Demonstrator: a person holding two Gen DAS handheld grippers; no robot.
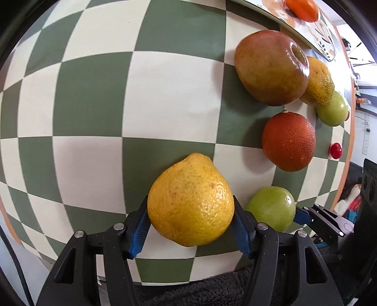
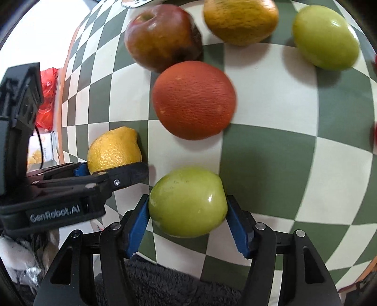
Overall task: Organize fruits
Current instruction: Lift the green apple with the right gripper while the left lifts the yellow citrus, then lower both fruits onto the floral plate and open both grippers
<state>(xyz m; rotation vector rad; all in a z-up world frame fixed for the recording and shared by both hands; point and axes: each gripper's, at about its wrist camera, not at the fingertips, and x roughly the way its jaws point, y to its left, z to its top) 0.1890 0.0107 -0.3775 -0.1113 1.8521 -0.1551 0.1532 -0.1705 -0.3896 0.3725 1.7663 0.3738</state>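
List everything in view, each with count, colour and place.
Yellow dimpled lemon: one, yellow, between the left fingers.
Smooth green apples: two, green; one between the right fingers, one far right.
Deep-orange round orange: one, mid-cloth.
Red-green apple: one, beyond the orange.
Speckled yellow-orange citrus: one, right of that apple.
Small red round fruit: one, cloth edge.
Patterned tray: one, holding an orange fruit.
Green-and-cream checkered cloth: one, underneath.
Left hand-held gripper: black, blue pads.
Right hand-held gripper: same.
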